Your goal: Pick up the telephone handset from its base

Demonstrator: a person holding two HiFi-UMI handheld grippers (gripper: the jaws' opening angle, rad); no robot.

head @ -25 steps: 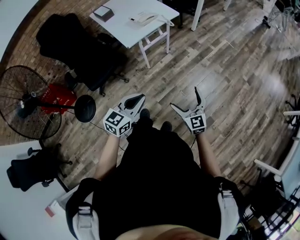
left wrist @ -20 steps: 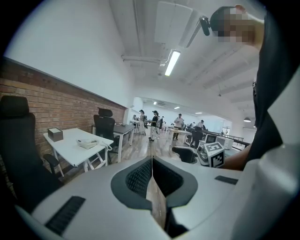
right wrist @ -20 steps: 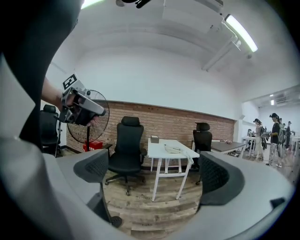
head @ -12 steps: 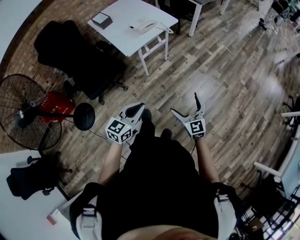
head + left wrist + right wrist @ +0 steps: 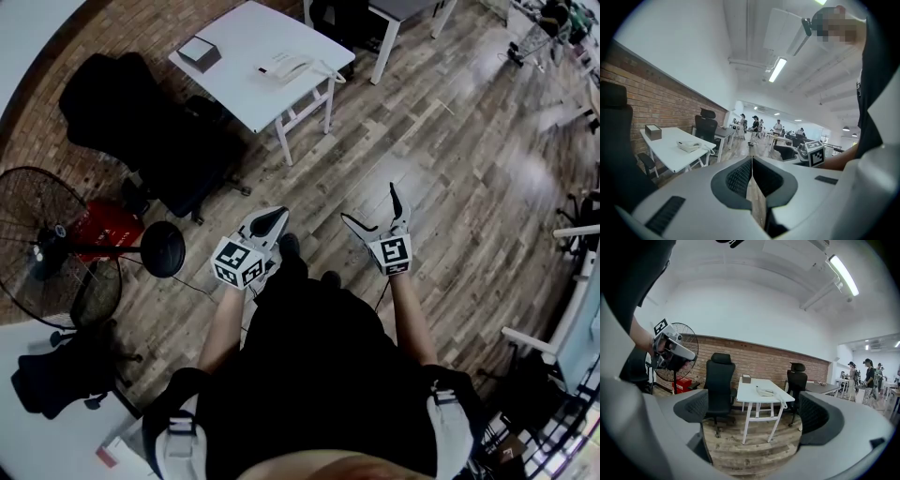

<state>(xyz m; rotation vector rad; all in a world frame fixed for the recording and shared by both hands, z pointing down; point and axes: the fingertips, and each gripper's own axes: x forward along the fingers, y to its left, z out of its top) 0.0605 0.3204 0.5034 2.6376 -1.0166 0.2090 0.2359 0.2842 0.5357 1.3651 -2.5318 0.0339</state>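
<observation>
- The left gripper is held low in front of the person, with its jaws pressed together and nothing between them.
- The right gripper is beside it at the same height. Its jaws are spread wide and empty, and in its own view they frame the table ahead.
- Bare wooden floor lies between both grippers and the work, so the task's thing is well out of reach and no grasp has begun.
- The white table stands farther on, with a black office chair just beside it.
- The telephone sits near the table's far edge with its handset lying along the base. A coiled cord trails off the edge, and a small box sits well apart at the other end.
- The handset looks like smooth, rigid plastic, so it is probably light and a little slippery.
- The best hold is likely across the narrow middle bar, between the two thicker ends.
- The cord will probably tug back, and the light base may slide or lift with it.
</observation>
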